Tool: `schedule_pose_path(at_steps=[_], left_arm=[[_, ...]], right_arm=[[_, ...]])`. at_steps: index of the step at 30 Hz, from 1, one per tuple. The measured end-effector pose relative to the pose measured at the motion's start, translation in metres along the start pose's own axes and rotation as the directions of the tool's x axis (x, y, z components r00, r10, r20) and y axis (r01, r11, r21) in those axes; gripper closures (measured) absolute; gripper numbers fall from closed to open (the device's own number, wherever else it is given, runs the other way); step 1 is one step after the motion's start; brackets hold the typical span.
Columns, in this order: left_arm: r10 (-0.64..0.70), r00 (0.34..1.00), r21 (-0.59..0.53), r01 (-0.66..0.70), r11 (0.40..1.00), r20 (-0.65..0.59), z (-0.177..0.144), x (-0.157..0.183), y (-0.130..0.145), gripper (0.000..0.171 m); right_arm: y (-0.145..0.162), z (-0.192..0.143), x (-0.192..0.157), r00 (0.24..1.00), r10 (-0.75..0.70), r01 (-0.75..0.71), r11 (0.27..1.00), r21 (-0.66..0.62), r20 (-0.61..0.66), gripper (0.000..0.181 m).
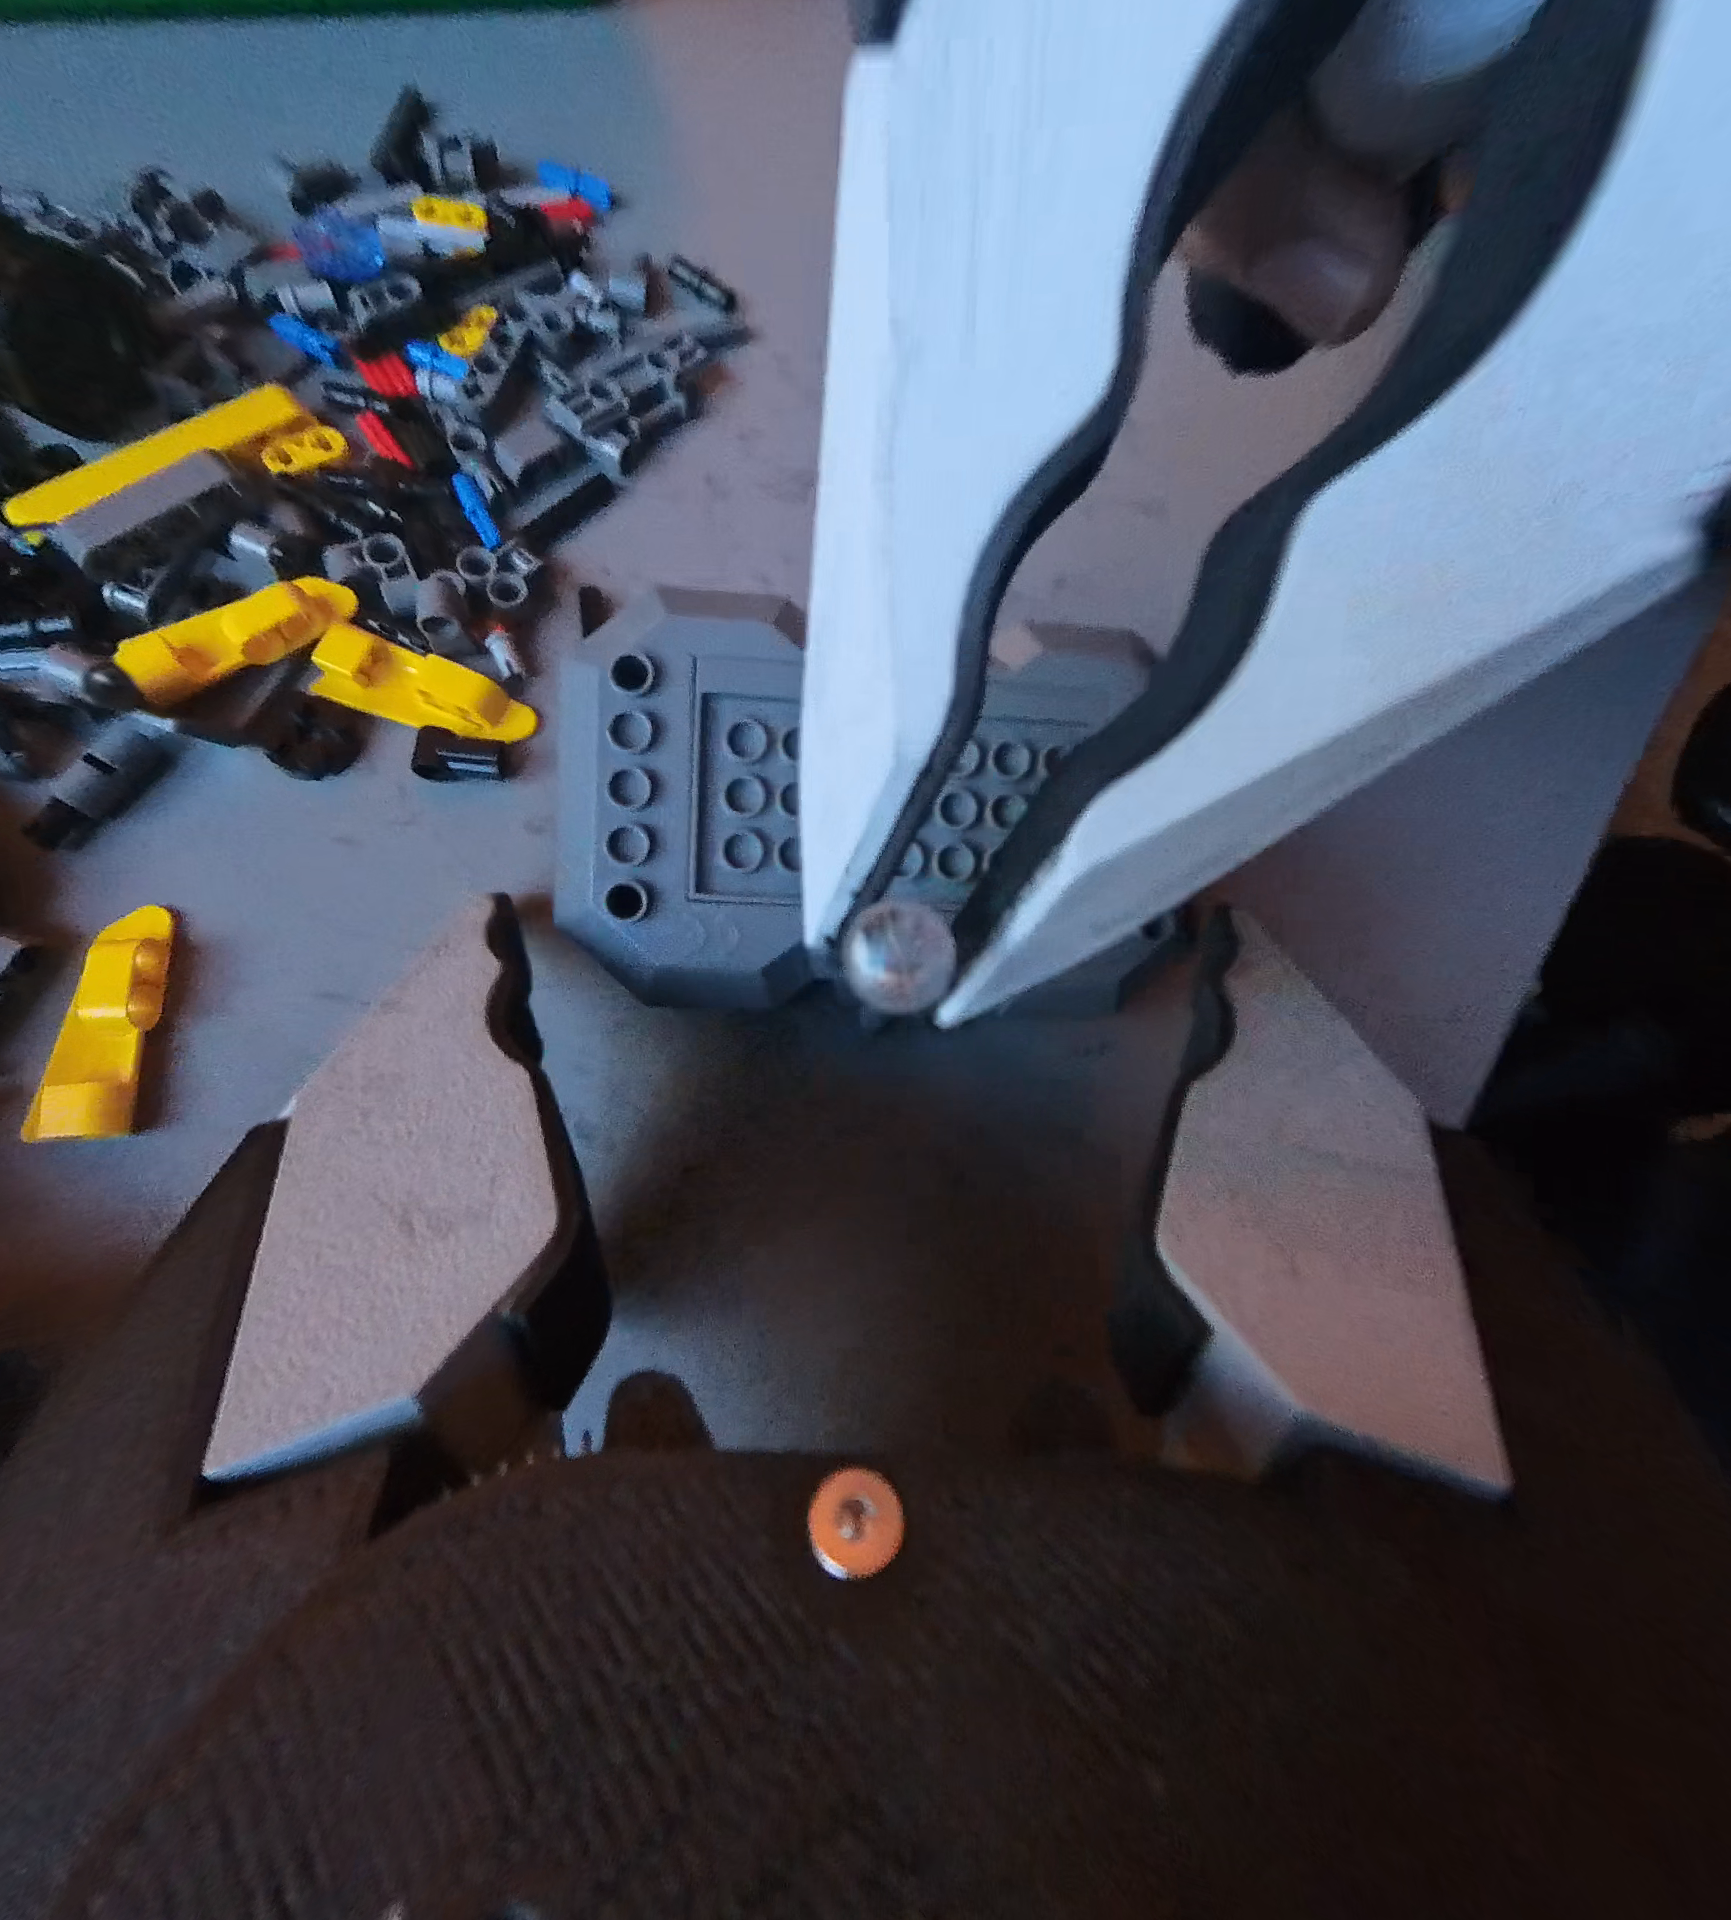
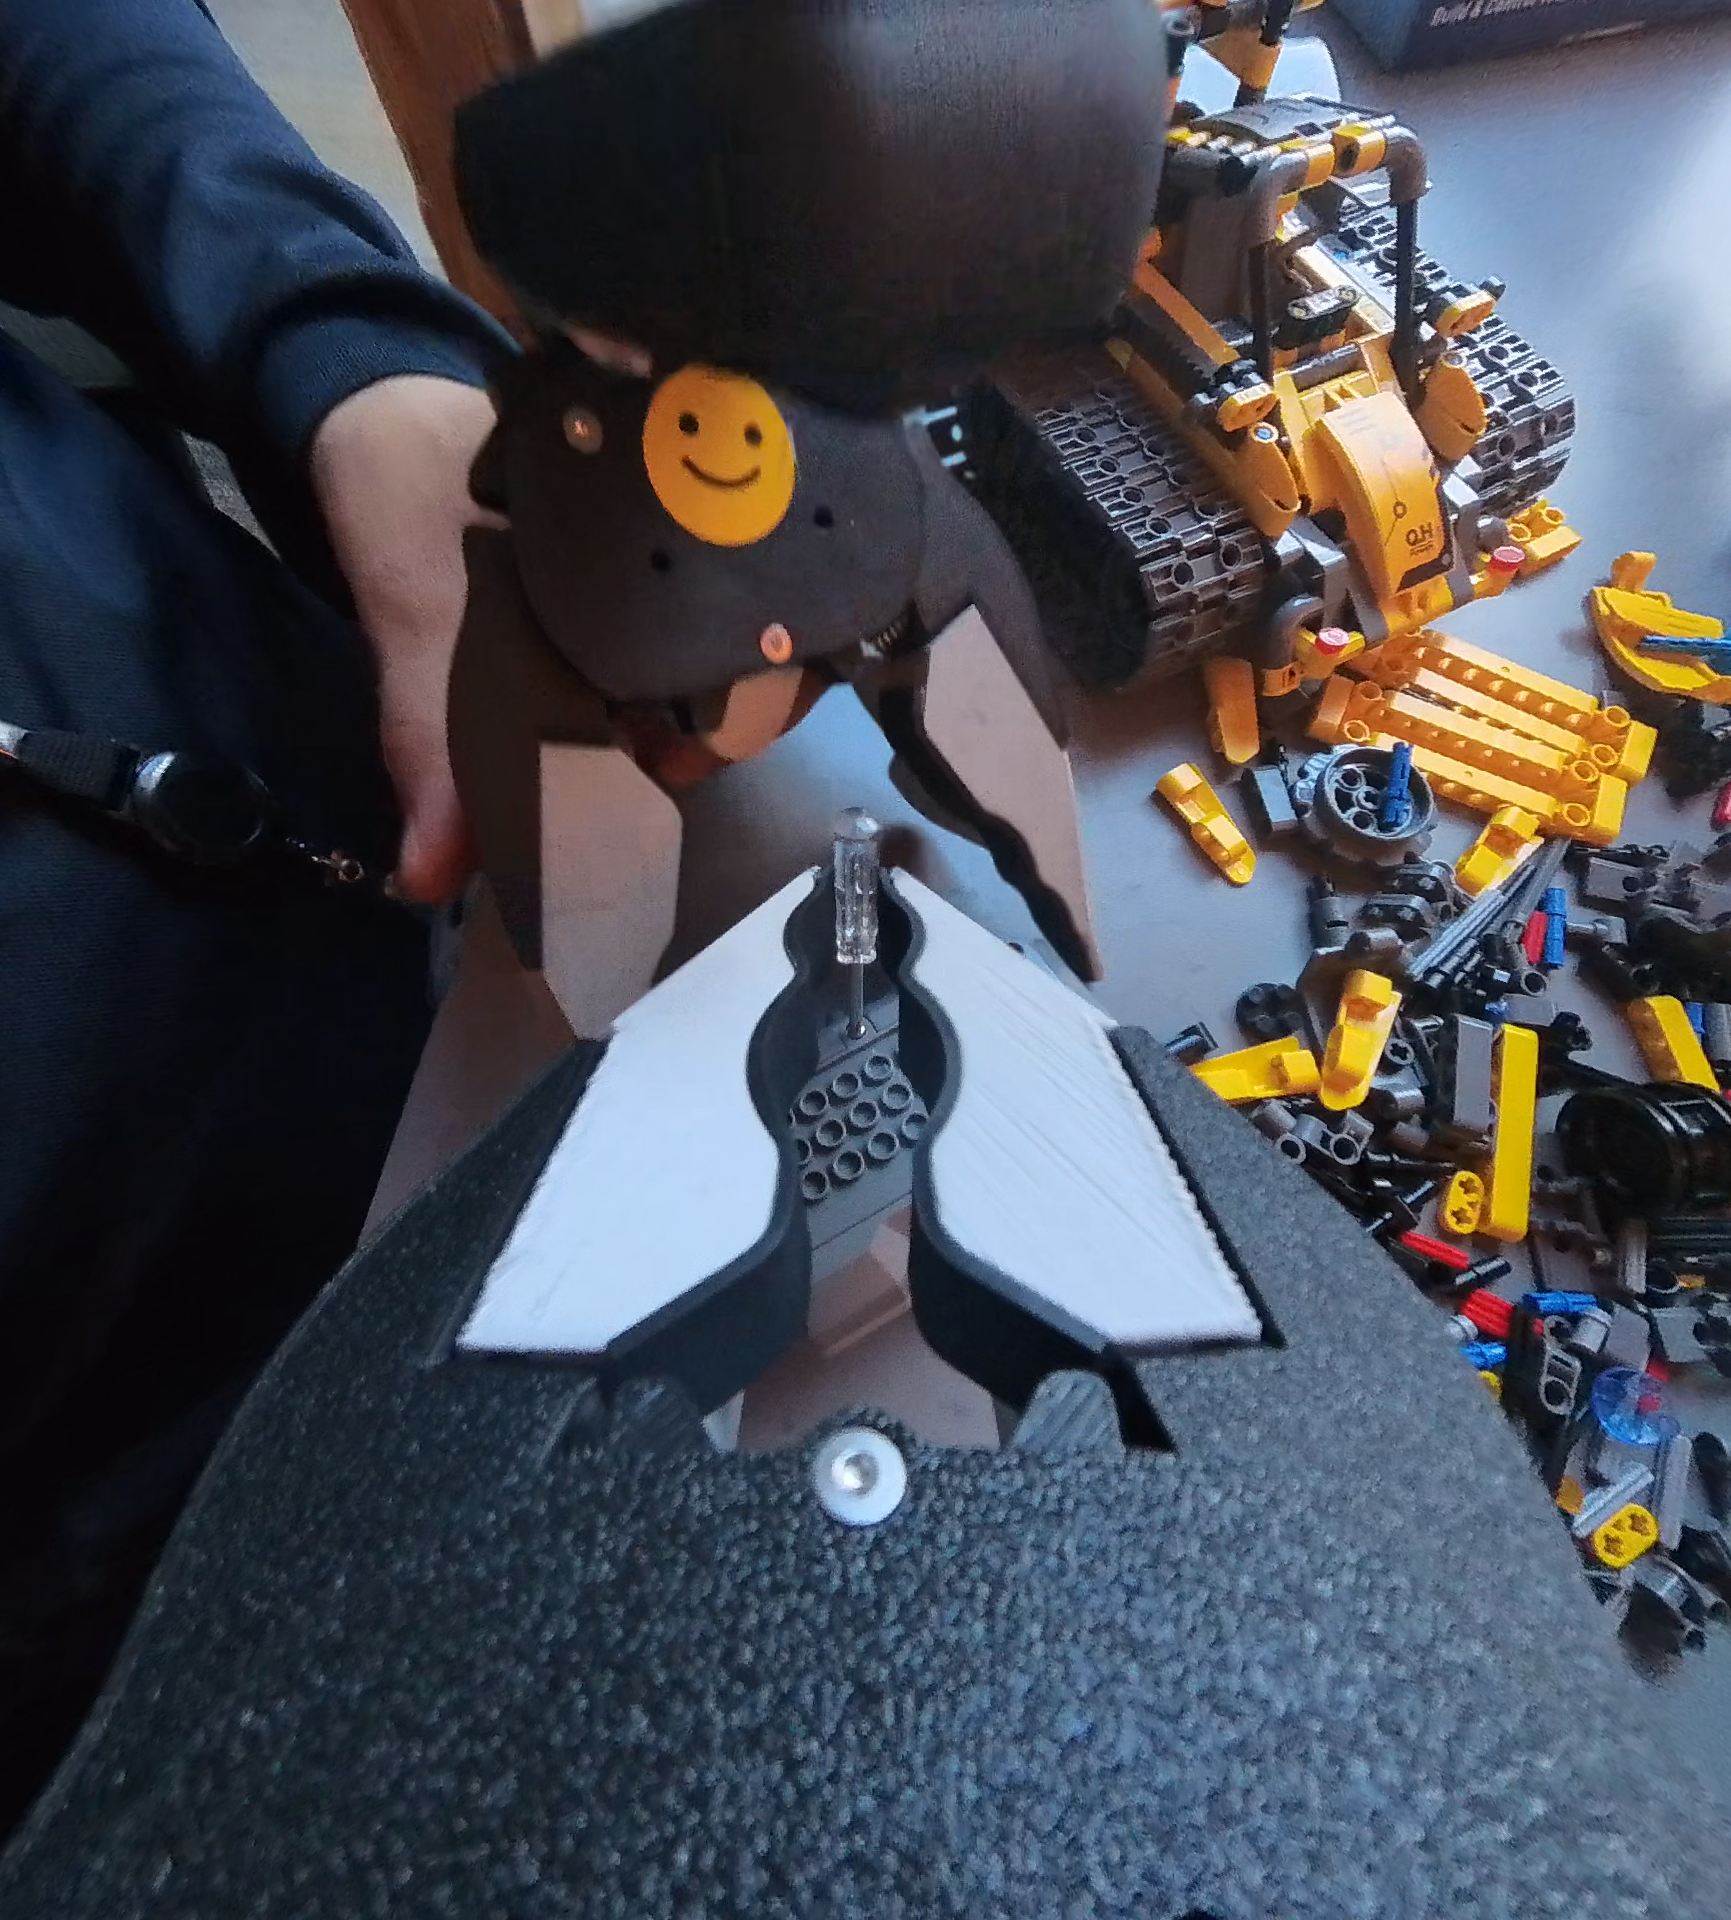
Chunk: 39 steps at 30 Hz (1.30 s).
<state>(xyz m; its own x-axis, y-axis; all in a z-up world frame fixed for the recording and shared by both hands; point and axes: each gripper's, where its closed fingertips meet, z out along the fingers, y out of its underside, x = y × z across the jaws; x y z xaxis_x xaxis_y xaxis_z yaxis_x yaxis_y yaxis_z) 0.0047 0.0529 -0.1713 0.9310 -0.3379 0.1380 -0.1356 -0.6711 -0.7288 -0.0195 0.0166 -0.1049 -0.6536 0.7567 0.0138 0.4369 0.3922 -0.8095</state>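
Partly hidden behind the white-fingered right gripper, whose tips pinched a small clear-handled screwdriver upright onto a studded grey block on the grey table, the left gripper hovered with fingers spread, empty, beside blurred loose bricks.

1. My right tongs are pinching a small clear-handled screwdriver, standing upright with its tip down on the grey studded block.
2. That block is lying flat on the tabletop, just ahead of my left tongs, which are gaping empty.
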Motion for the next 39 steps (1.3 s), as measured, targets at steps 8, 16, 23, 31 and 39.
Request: schedule_pose_path(at_steps=[8,16,23,31,39], left_arm=[[0.19,0.974,-0.055,-0.198,0.979,-0.125,0.009,0.007,0.0,0.051],[0.394,0.838,-0.015,-0.431,0.902,-0.378,0.006,0.015,0.005,0.052],[0.523,0.639,0.048,-0.607,0.793,-0.564,-0.006,0.035,0.02,0.052],[0.548,0.575,0.088,-0.637,0.766,-0.608,-0.011,0.044,0.026,0.052],[0.525,0.631,0.076,-0.596,0.799,-0.571,-0.02,0.046,0.034,0.052]], right_arm=[[0.003,-0.003,0.001,1.0,-0.006,0.006,1.0,-0.008,-0.016,0.174],[0.004,-0.006,-0.001,1.0,-0.001,0.001,1.0,0.0,0.002,0.174],[0.001,-0.005,-0.02,0.995,-0.022,0.02,1.0,0.018,0.101,0.174],[-0.001,-0.002,-0.032,0.986,-0.076,0.072,0.997,0.033,0.147,0.173],[-0.018,-0.024,-0.02,1.0,-0.02,0.016,0.979,0.201,0.023,0.174]])
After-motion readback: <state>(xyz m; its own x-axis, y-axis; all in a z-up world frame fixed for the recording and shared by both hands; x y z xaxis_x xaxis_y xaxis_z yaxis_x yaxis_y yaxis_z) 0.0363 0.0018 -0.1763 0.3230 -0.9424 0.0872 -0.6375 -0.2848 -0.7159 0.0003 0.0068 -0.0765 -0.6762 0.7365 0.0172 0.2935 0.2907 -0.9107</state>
